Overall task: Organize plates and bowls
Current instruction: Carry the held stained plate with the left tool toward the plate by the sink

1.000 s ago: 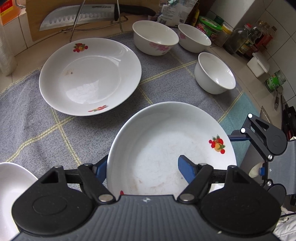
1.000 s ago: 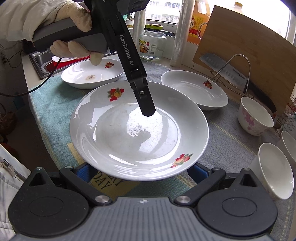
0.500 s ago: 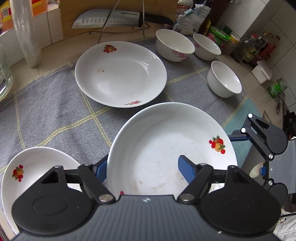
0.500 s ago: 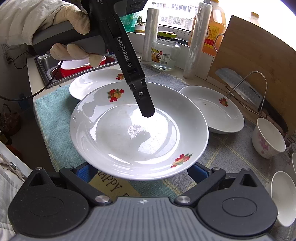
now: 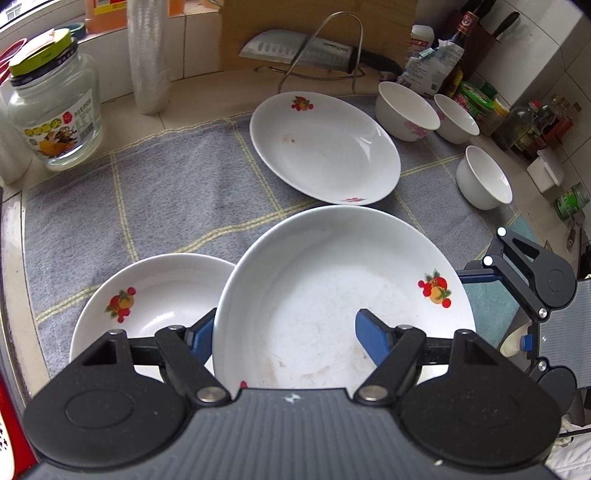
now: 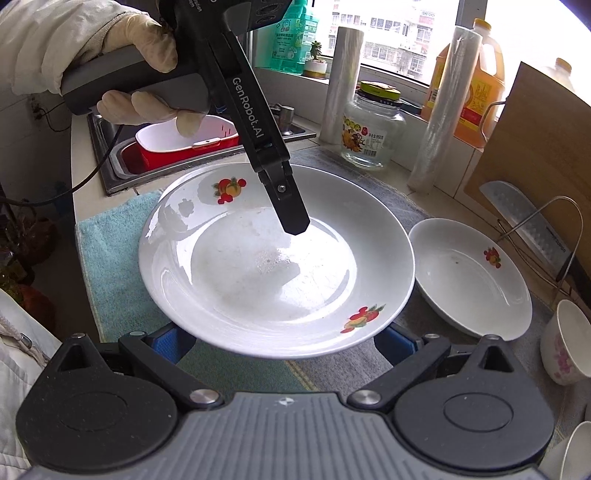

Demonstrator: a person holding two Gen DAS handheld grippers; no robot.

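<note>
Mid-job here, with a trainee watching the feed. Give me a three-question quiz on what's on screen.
1. True or false: the left gripper clamps the plate with one finger inside it.
2. How many bowls stand on the cloth in the left wrist view?
3. What leans against the board? A) a jar B) a knife C) a spoon

Key: 1 true; 2 three; 3 B.
</note>
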